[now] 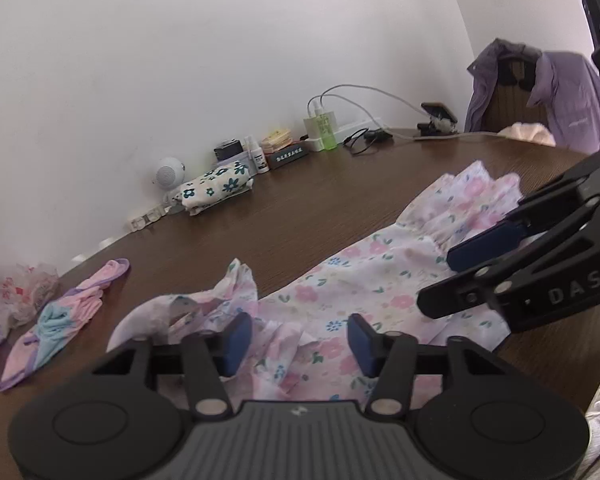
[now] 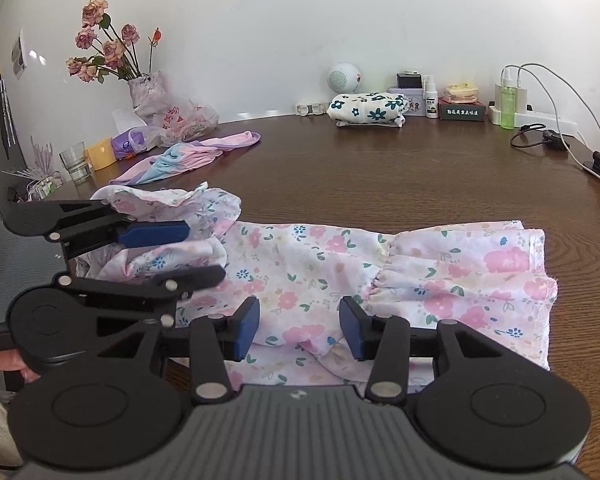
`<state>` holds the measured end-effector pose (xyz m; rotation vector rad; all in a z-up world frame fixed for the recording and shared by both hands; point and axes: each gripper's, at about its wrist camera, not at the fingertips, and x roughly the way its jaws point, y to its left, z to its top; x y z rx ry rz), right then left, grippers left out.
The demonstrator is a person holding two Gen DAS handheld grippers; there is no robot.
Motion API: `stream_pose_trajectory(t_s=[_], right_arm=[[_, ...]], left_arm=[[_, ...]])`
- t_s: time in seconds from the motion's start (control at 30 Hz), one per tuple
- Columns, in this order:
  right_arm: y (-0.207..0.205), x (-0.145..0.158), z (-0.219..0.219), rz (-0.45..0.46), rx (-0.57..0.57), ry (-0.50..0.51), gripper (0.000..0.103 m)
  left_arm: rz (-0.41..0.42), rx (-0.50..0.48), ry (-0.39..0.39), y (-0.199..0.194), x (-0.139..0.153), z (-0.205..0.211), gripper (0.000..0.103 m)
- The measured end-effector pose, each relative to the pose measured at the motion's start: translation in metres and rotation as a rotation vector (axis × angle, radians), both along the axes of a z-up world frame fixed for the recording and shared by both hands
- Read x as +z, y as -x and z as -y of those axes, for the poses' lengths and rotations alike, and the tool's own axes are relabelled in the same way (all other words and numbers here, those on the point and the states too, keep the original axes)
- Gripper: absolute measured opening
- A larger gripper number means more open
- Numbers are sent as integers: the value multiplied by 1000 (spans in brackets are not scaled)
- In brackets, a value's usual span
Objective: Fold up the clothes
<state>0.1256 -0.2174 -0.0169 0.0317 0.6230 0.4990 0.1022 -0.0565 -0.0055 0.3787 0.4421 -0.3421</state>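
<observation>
Floral dress (image 2: 340,276) is lying lengthwise across the dark wooden worktop (image 2: 380,168), partly folded I'd say: the body looks doubled into a long strip, with the ruffled hem out to the right and the bunched-up top end at the left. Left gripper (image 1: 296,340) is released, blue pads spread wide over the crumpled ruffles near the top end, not pinching anything. Right gripper (image 2: 300,326) is the same, pads apart and hovering over the near edge by the gathered seam.

My guess is we're between folds, lining up for the next grab. Next move probably needs both grippers to clamp the near edge or one end and carry it over, keeping the thin fabric from sliding.

Other stuff around: a pink and blue garment (image 2: 180,160) still unfolded to the left, and a folded flower-print piece (image 2: 366,109) parked by the wall.
</observation>
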Motion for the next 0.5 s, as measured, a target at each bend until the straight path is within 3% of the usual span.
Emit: stream_pose_trajectory(t_s=[0.13,0.23,0.4,0.47,0.5], right_arm=[[-2,4,9,5,-23,-7,47],[-5,4,10,0,-31,-12,47],[-6,13,-4,-7,52,-46,46],[-6,18,-17,-20,123,-87,46],[-8,21,-24,-31,163,-108,46]], left_arm=[[0,-82,190,23,28,-17,71],[-8,-111,312,33,49,-40,71],[-26,39,385,32,58,-92,70],[-33,109,388,27,55,-112,61],[-40,132,392,24,54,-121,50]])
